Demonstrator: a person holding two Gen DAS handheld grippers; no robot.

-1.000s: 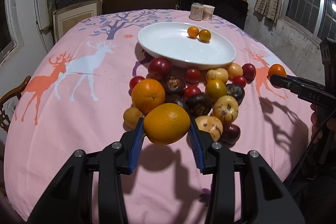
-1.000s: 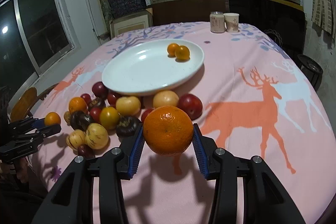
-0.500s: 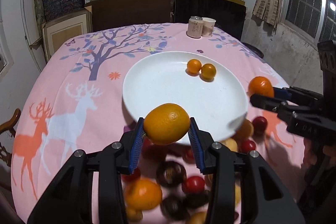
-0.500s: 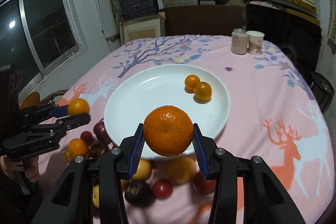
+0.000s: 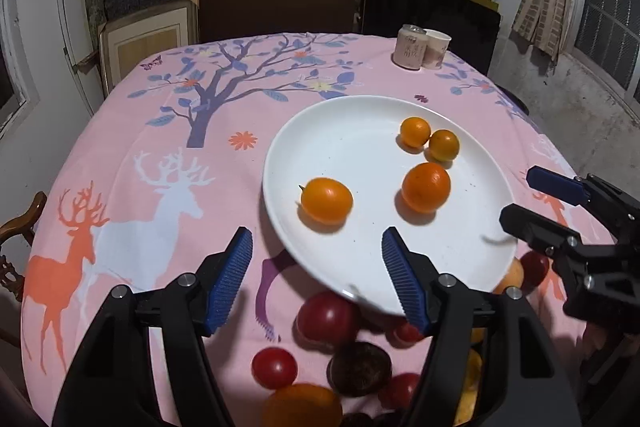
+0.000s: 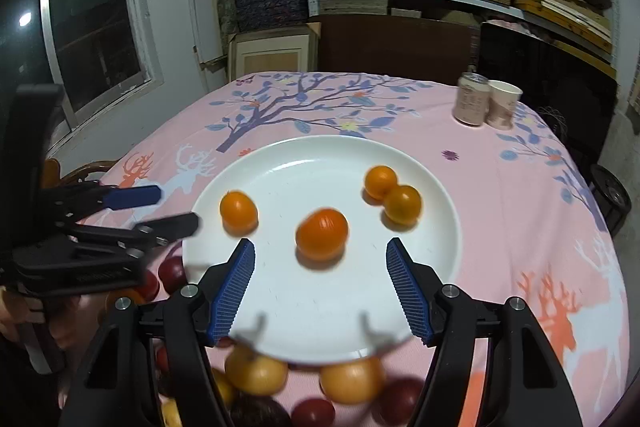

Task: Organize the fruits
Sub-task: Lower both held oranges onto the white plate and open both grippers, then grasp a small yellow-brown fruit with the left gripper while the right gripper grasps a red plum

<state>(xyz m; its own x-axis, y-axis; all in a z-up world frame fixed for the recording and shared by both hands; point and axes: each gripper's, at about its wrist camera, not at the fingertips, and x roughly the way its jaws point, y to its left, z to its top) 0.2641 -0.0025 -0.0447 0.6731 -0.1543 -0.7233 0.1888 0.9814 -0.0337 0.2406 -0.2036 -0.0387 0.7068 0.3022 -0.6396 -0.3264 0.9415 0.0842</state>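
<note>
Four oranges lie on the white plate (image 5: 352, 147) (image 6: 300, 171). Two small oranges (image 5: 415, 131) (image 6: 381, 181) touch at its far side. An oval orange (image 5: 327, 200) (image 6: 239, 211) lies just ahead of my left gripper (image 5: 317, 247) (image 6: 176, 209). Its jaws are opening and the pads touch nothing. A round orange (image 5: 426, 187) (image 6: 322, 233), blurred, sits on the plate ahead of my right gripper (image 6: 321, 253) (image 5: 522, 197). Those jaws are opening too, clear of the fruit.
A pile of mixed fruit lies at the plate's near rim: a red plum (image 5: 326, 317), a tomato (image 5: 275, 367), a dark fruit (image 5: 359, 369), and yellow fruits (image 6: 256, 373). A can (image 5: 409, 47) and a paper cup (image 5: 436, 49) stand at the far right. A wooden chair (image 5: 20, 223) stands at the left edge.
Both grippers carried their oranges from the pile forward over the plate. Both then opened, and the two oranges now lie on the plate.
</note>
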